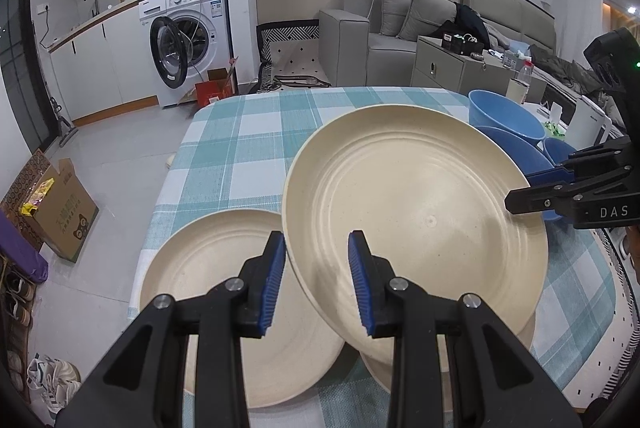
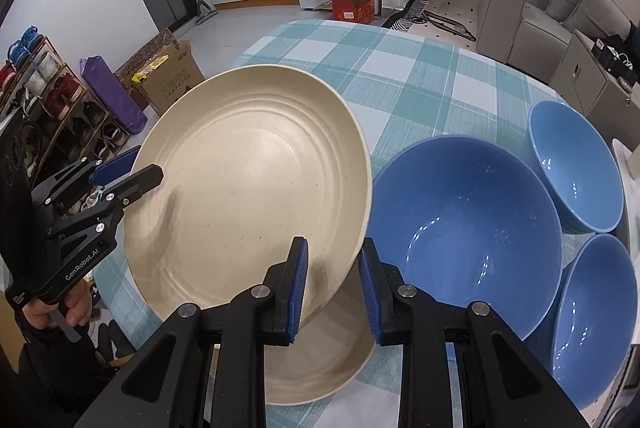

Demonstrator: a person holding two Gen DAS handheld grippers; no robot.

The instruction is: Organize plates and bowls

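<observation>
A large cream plate (image 1: 420, 212) is held tilted above the checked tablecloth (image 1: 248, 148). My left gripper (image 1: 316, 280) straddles its near-left rim with jaws a little apart. My right gripper (image 2: 332, 288) straddles the opposite rim of the same plate (image 2: 248, 188). A second cream plate (image 1: 212, 308) lies flat to the left, and a third (image 2: 320, 368) lies under the lifted one. Three blue bowls stand to the right: a large one (image 2: 464, 228), one behind (image 2: 576, 168) and one in front (image 2: 596, 328).
A cardboard box (image 1: 64, 212) and shoes (image 1: 20, 296) are on the floor to the left. A shoe rack (image 2: 52, 100) stands by the wall. A washing machine (image 1: 188, 36), a sofa (image 1: 400, 28) and a cabinet (image 1: 452, 64) lie beyond the table.
</observation>
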